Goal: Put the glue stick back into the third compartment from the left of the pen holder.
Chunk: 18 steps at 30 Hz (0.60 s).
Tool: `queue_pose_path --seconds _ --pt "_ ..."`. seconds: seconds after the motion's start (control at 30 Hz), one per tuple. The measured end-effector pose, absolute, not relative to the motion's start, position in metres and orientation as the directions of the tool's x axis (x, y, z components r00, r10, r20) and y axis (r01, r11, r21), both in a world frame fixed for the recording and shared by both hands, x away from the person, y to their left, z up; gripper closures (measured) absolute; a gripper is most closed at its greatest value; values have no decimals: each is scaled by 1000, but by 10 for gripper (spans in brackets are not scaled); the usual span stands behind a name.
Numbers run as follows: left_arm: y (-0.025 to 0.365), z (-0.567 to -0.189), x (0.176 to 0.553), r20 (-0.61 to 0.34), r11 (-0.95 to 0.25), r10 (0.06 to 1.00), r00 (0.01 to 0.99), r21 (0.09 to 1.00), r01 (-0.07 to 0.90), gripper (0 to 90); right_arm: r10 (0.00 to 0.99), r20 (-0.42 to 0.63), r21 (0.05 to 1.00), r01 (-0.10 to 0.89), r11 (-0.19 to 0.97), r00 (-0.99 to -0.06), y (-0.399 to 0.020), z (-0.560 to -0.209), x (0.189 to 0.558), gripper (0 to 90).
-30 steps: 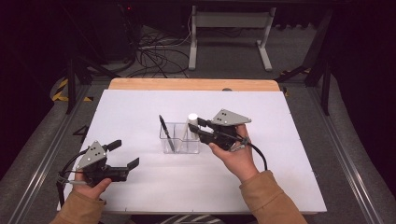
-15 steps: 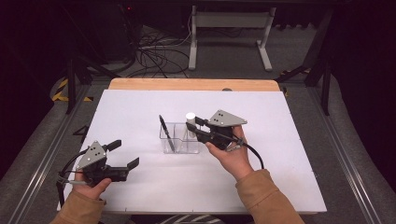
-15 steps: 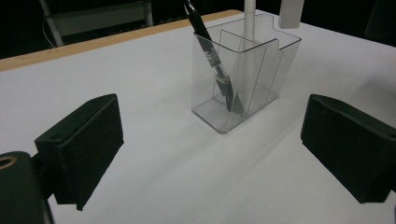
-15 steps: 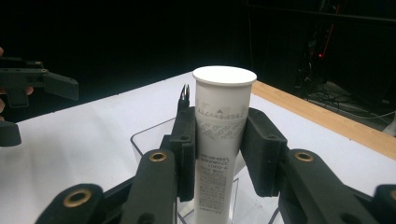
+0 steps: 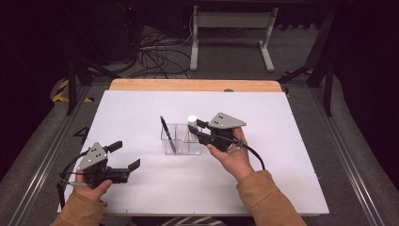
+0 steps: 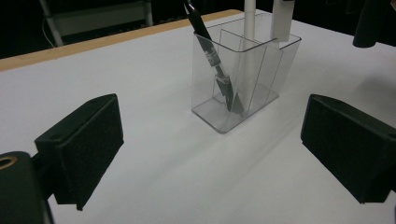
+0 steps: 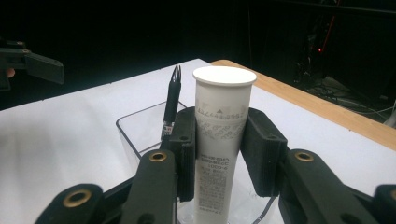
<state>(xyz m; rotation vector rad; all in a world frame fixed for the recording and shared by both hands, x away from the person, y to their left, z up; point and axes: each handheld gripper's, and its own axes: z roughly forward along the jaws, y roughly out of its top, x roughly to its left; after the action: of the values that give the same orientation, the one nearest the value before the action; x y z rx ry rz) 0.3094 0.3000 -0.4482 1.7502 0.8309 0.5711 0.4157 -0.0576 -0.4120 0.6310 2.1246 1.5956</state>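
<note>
Your right gripper [image 5: 194, 128] has its jaws clamped on a white tube [image 7: 223, 140], one pad pressed against each side just below the tube's flat cap. The tube stands upright, cap uppermost, with its lower part inside the clear holder [image 5: 181, 140] at mid-table; whether its base rests on the holder's floor cannot be told. In the high view your right hand [image 5: 231, 157] sits just right of the holder, gripper pointing left toward it. A black pen [image 6: 212, 53] leans tilted in the holder's other compartment, its tip down at the bottom and its upper end rising above the rim. Your left gripper [image 5: 124, 155] lies low over the white table [image 5: 282, 155] at the near left, well apart from the holder, its jaws spread wide with nothing between the pads [image 6: 86, 140]; seen along those jaws, the holder stands ahead of them, untouched.
</note>
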Motion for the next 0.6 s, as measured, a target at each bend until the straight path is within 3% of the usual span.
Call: queue_pose_path --seconds 0.6 --pt "300 -448 310 -19 -196 764 645 945 261 66 583 -23 948 167 270 -812 -57 -429 419 674"
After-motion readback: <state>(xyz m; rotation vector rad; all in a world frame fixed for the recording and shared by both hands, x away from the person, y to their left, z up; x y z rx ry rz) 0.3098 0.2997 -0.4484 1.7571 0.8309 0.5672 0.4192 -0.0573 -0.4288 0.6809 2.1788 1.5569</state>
